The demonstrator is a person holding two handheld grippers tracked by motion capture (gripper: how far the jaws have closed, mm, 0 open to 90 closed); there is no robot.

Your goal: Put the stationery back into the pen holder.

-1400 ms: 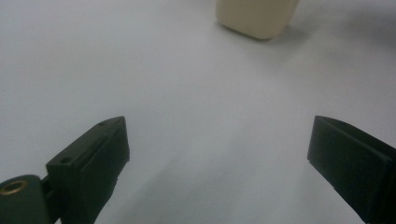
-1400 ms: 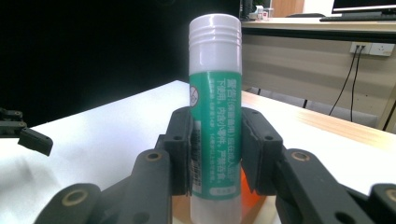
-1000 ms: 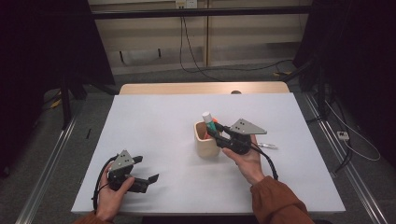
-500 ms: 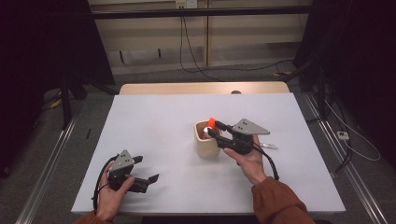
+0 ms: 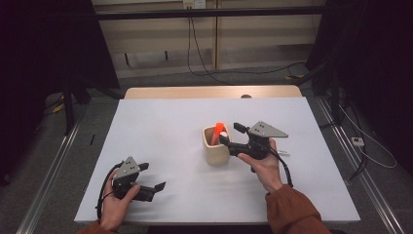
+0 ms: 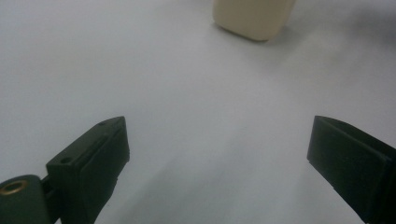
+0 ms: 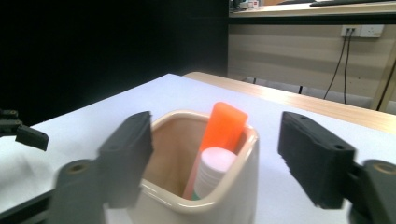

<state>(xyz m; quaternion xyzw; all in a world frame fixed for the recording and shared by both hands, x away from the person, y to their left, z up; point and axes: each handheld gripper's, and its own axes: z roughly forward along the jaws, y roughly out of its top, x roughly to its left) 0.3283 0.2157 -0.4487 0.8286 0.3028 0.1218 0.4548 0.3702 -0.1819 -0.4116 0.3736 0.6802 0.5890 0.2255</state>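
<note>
A cream square cup (image 5: 215,150) stands near the middle of the white table (image 5: 165,122). An orange flat-topped item (image 7: 226,124) and a white-capped tube (image 7: 213,167) lean inside the cup (image 7: 233,196). My right gripper (image 5: 231,133) hovers at the cup's right rim. In the right gripper view its jaws (image 7: 219,137) straddle the cup's mouth. They have just been opening and press on nothing. My left gripper (image 5: 152,176) rests open near the table's front left, with bare table between its jaws (image 6: 217,149). The cup (image 6: 254,18) lies far ahead of it.
A wooden strip (image 5: 209,91) runs along the table's far edge. Metal rails (image 5: 53,161) flank the table on the floor, with cables (image 5: 370,151) to the right. Dark curtains stand on both sides.
The white-capped tube that stuck up above the cup between the right jaws now sits lower inside the cup. The right jaws stand wider apart. The left hand has not moved.
</note>
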